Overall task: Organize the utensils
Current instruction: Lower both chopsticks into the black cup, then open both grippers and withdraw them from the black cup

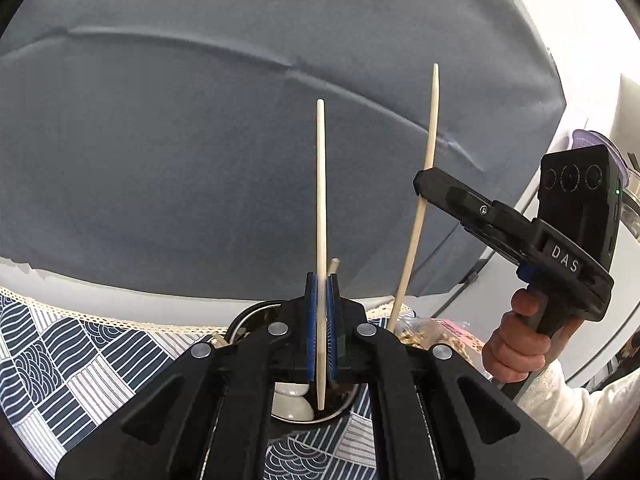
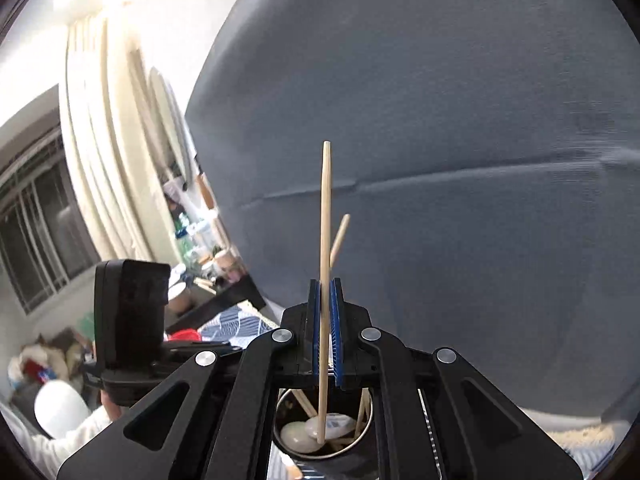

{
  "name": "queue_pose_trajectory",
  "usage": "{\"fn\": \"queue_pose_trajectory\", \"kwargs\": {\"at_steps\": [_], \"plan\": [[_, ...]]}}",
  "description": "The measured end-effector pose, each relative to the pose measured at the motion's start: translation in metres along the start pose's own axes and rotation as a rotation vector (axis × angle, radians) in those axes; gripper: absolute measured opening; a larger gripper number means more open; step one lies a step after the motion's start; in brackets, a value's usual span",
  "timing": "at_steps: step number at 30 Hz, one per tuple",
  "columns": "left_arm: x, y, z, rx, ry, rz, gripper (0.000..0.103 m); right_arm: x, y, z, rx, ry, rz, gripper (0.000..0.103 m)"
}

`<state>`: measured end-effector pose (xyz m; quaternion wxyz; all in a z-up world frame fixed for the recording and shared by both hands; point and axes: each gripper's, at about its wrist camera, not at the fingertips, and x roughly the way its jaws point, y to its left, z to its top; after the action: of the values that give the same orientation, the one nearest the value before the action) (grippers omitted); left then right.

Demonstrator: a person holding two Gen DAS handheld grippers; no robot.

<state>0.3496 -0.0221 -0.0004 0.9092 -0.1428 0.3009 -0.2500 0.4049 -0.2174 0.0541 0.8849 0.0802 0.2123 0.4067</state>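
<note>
Each hand-held gripper is clamped on one pale wooden chopstick. In the left wrist view, the left gripper (image 1: 322, 280) pinches the left chopstick (image 1: 321, 184) between blue pads, its tip pointing to 12 o'clock. At 3 o'clock, the right gripper (image 1: 420, 182) holds the right chopstick (image 1: 427, 152), tilted slightly.

Both sticks hang above a round metal utensil holder (image 1: 248, 320) at 6 o'clock — more chopsticks and a white spoon sit inside.

The chopsticks look light, stiff, thin and smooth, likely to pivot or slip in a narrow pinch; gripping near the middle seems steadier.

The holder stands on a patterned blue-and-white tablecloth (image 1: 80, 360) with lace edging. Behind it hangs a grey-blue fabric backdrop (image 1: 200, 140) — a cluttered room and window lie beyond.
</note>
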Motion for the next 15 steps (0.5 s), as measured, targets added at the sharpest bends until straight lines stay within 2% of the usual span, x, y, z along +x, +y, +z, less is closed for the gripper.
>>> {"fn": "queue_pose_trajectory", "kwargs": {"at_steps": [8,15], "plan": [[0.013,0.012,-0.022,0.005,0.021,0.022,0.005,0.034,0.0,-0.033,-0.092,0.106,-0.025,0.005],[0.007,0.019,-0.029,-0.001,0.002,0.004,0.005,0.033,-0.001,-0.05,-0.08,0.147,-0.028,0.005]]}}
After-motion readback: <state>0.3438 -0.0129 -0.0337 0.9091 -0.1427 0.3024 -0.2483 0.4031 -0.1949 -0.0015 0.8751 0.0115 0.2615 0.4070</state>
